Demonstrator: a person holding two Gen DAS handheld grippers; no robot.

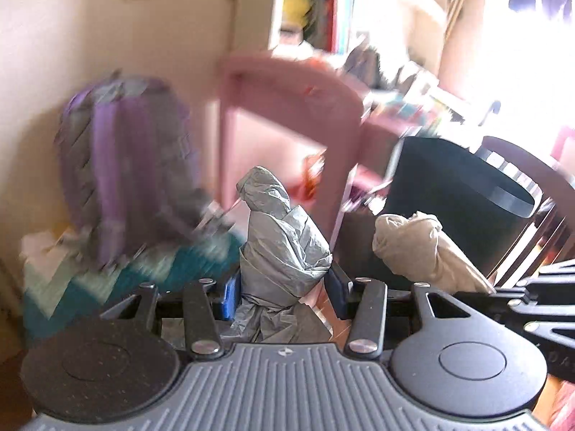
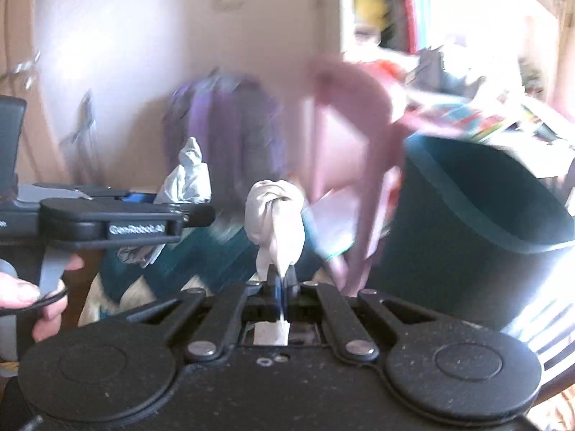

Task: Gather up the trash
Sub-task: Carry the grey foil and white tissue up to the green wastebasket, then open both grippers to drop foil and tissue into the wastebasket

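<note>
The only lettering I can read is "GenRobot.AI", pale on the dark side of the left gripper [image 2: 187, 194], at about nine o'clock in the right wrist view.

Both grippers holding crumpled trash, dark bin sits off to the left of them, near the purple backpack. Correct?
Not quite: the dark bin is on the right, not the left, as both wrist views show. The purple backpack is what stands to the left. The rest holds: the left gripper clamps a grey crumpled wad and the right gripper pinches a whitish one.
</note>
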